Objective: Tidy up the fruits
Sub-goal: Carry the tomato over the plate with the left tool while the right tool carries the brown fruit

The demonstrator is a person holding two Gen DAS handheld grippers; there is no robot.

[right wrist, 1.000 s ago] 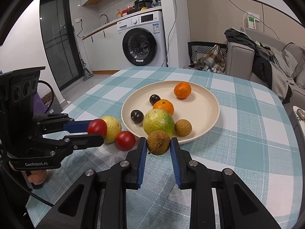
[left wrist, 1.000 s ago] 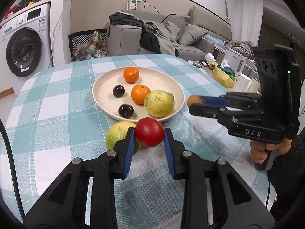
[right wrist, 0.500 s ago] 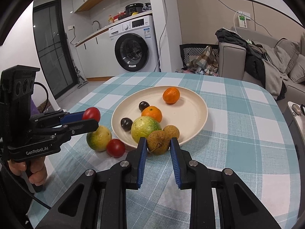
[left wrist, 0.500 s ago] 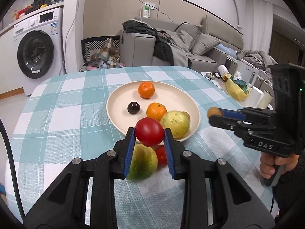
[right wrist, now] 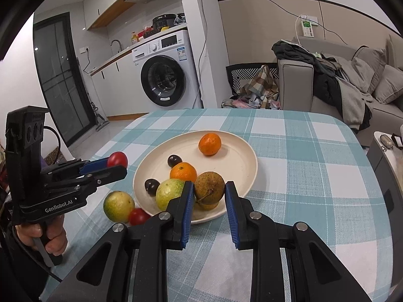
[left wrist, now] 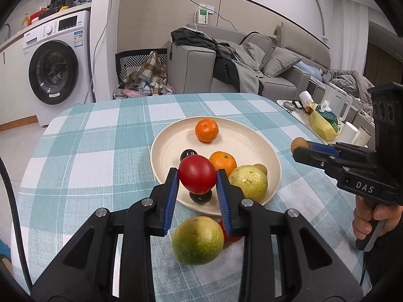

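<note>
My left gripper (left wrist: 197, 185) is shut on a red tomato (left wrist: 197, 174) and holds it above the near rim of the cream plate (left wrist: 249, 141). My right gripper (right wrist: 209, 196) is shut on a brown fruit (right wrist: 209, 187), raised over the plate's (right wrist: 239, 161) near right rim. The plate holds two oranges (left wrist: 206, 130), two dark plums (right wrist: 174, 160), a green guava (left wrist: 248, 182) and a small brown fruit (left wrist: 260, 168). On the cloth before the plate lie a green guava (left wrist: 197, 240) and a second red tomato (right wrist: 138, 216).
The table has a teal checked cloth (left wrist: 100, 156). A side table with a kettle and a yellow bag (left wrist: 323, 124) stands to the right. A washing machine (right wrist: 163, 73) and a sofa (left wrist: 226, 63) stand behind.
Both grippers have risen and drawn back with their fruits. The table fruits now show lower between the left fingers. The plate looks smaller and farther in both views.
</note>
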